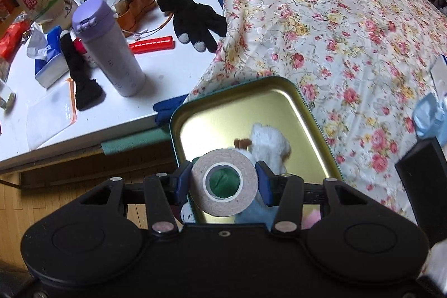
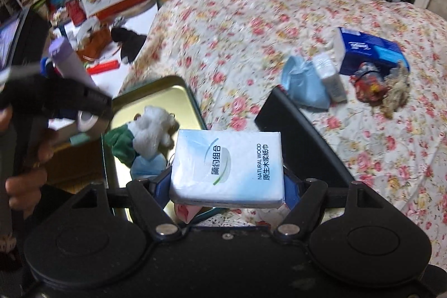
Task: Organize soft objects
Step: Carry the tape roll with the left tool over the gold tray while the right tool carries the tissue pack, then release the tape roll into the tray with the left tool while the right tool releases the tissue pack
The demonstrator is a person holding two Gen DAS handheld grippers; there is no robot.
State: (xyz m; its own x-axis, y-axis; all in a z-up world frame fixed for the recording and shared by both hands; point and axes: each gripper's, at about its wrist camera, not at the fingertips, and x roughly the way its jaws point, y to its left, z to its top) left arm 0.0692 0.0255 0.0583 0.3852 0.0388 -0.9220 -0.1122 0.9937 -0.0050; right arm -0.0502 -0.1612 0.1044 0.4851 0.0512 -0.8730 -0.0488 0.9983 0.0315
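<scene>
My left gripper [image 1: 223,183] is shut on a roll of brown tape [image 1: 225,182] and holds it above the open green tin [image 1: 285,85], which has a gold inside. In the tin lie a white plush toy [image 1: 268,144], a green cloth [image 2: 120,143] and a light blue soft item [image 2: 146,165]. My right gripper [image 2: 227,186] is shut on a white and blue tissue pack [image 2: 227,166], held over the tin's right edge. The left gripper with the tape [image 2: 86,122] shows at the left of the right wrist view.
The tin [image 2: 156,83] rests on a floral bedspread [image 1: 335,32]. On the bed lie a blue tissue box [image 2: 371,49], a light blue pouch [image 2: 304,85], a small white pack [image 2: 329,74] and a red trinket [image 2: 368,83]. A white table [image 1: 156,74] holds a purple flask [image 1: 109,46], black gloves [image 1: 195,18] and clutter.
</scene>
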